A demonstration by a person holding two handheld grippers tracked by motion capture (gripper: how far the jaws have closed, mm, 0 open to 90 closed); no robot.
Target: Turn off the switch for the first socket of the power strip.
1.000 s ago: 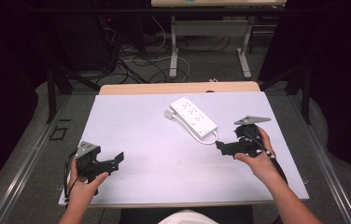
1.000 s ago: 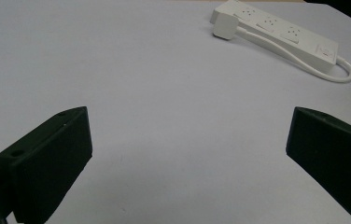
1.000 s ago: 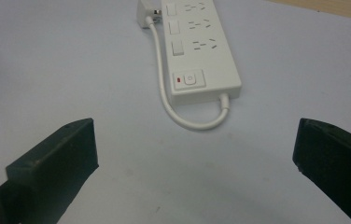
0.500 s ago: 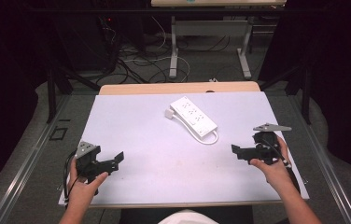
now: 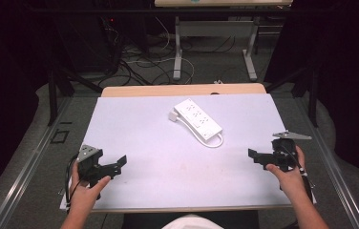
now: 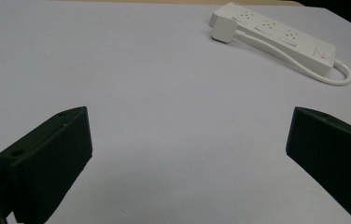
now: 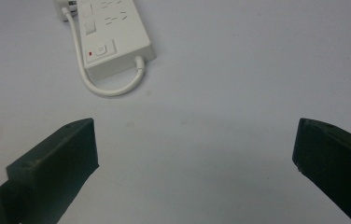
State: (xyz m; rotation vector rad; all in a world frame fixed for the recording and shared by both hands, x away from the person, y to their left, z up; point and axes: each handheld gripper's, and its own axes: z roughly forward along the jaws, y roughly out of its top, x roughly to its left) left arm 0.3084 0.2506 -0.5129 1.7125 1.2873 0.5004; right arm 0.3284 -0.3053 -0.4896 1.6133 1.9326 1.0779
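A white power strip lies at an angle on the pale table mat, back of centre, with its short cable looped at the near end and its plug lying by the far end. My left gripper rests at the front left, open and holding nothing. In the left gripper view the strip and plug lie far ahead of the gripper. At the front right my right gripper is open and holds nothing. In the right gripper view the strip's switch end and cable loop lie ahead of the gripper.
A wooden table edge shows beyond the mat. Behind it stand metal desk legs and loose cables on the floor. Bare mat lies between the two grippers.
My right gripper has drawn back from the power strip's near end, moving right and toward the person. The left gripper and the strip have stayed put.
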